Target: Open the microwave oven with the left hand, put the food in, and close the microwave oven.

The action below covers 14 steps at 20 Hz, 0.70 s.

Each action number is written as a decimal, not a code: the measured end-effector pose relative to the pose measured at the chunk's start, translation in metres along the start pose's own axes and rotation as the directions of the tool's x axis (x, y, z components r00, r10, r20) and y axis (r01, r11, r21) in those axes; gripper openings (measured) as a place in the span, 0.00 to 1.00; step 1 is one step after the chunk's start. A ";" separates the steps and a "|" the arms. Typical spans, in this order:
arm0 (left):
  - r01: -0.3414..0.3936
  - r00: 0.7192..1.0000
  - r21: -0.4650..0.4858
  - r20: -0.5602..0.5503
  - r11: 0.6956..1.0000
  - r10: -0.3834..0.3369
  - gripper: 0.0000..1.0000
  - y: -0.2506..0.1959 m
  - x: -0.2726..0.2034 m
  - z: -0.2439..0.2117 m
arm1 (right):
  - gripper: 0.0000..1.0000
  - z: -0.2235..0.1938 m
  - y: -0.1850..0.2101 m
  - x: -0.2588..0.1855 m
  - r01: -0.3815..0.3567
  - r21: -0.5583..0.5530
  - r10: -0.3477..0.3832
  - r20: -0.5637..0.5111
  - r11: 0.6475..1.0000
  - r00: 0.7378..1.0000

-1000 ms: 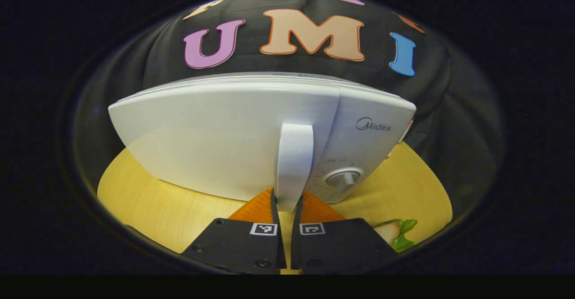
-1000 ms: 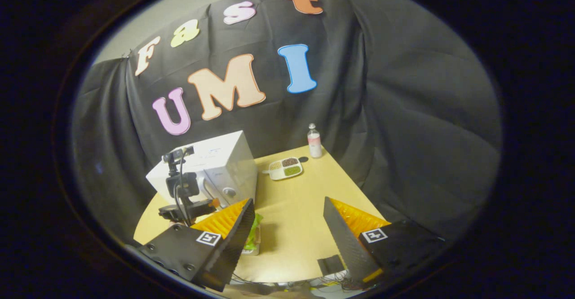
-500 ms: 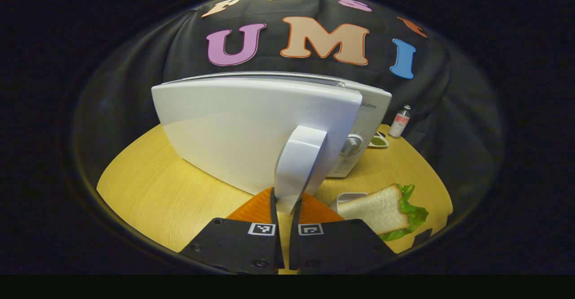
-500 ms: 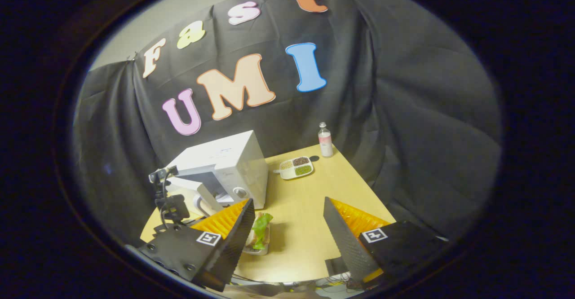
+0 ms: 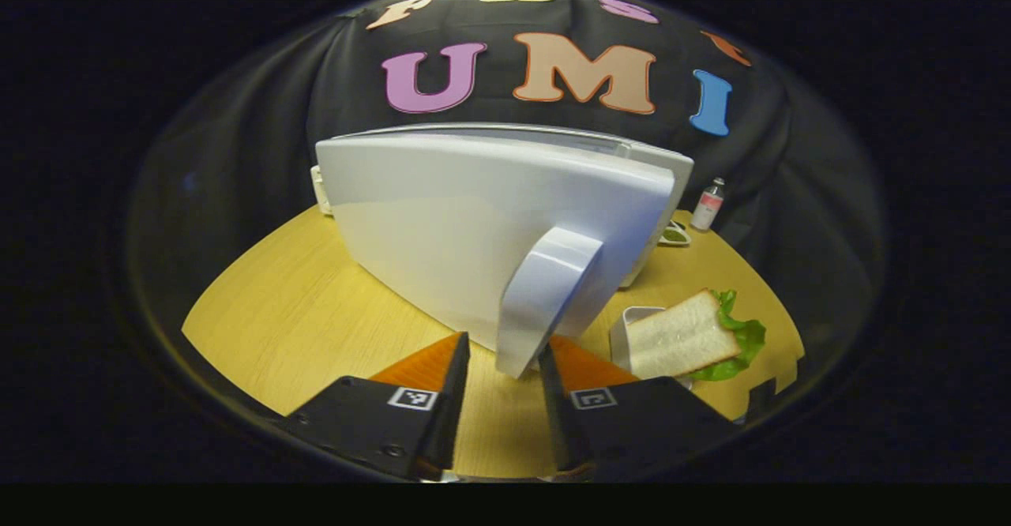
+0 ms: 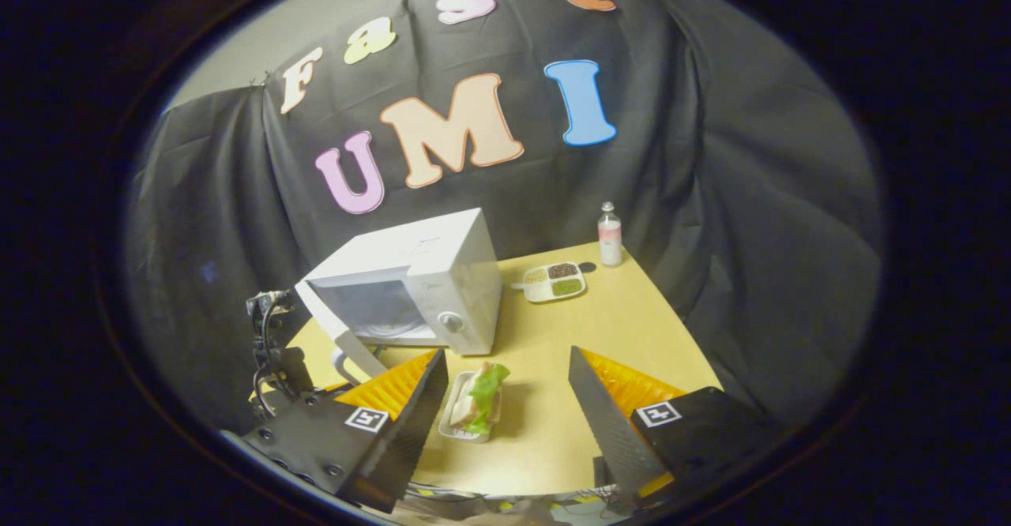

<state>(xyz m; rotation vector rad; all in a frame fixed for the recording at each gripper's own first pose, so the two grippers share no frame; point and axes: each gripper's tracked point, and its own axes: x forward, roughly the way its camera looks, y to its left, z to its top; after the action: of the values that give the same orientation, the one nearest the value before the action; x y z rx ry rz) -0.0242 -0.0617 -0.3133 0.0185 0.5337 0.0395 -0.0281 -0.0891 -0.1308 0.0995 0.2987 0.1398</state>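
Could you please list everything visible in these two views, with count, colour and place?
microwave oven: one, white, back left of the table, door swung open
door handle: one, white, between the left gripper's parted jaws
sandwich: one, white bread with green lettuce, in a small white tray in front of the microwave oven
divided dish: one, white, with tan, dark and green fillings, right of the microwave oven
bottle: one, clear with pink contents, at the table's far corner
table: one, light wood
left gripper: one, jaws open around the door handle
right gripper: one, jaws open, above the table's near edge
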 end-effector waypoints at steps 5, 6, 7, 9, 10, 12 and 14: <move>0.009 1.000 -0.035 0.001 0.999 -0.009 1.00 0.026 -0.012 0.002 | 0.91 0.003 0.021 0.005 0.014 -0.018 -0.014 0.016 1.000 1.000; 0.022 1.000 -0.033 0.002 0.999 -0.021 1.00 0.029 -0.015 0.001 | 0.91 0.002 0.026 0.005 0.024 -0.017 -0.024 0.019 1.000 1.000; 0.033 0.999 -0.026 0.007 0.999 -0.033 1.00 0.033 -0.017 0.002 | 0.91 0.000 0.032 0.004 0.033 -0.013 -0.033 0.020 0.999 0.999; 0.058 0.998 -0.014 0.004 0.998 -0.058 1.00 0.039 -0.024 0.001 | 0.91 -0.007 0.048 0.003 0.048 -0.001 -0.048 0.016 0.999 0.999; 0.073 0.997 -0.010 -0.002 0.997 -0.073 1.00 0.043 -0.027 -0.001 | 0.91 -0.011 0.057 0.002 0.052 0.005 -0.052 0.011 0.999 0.999; 0.096 0.995 -0.011 -0.012 0.995 -0.096 1.00 0.055 -0.036 -0.004 | 0.91 -0.015 0.075 -0.001 0.059 0.008 -0.060 0.011 0.998 0.998; 0.106 0.994 -0.012 -0.025 0.994 -0.106 1.00 0.069 -0.046 -0.010 | 0.91 -0.020 0.092 -0.004 0.074 0.000 -0.074 0.014 0.997 0.997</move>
<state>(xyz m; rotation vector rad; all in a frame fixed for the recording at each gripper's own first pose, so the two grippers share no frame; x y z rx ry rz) -0.0709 0.0050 -0.2962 -0.0213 0.5594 -0.0612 -0.0490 0.0023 -0.1384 0.0892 0.2879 0.0660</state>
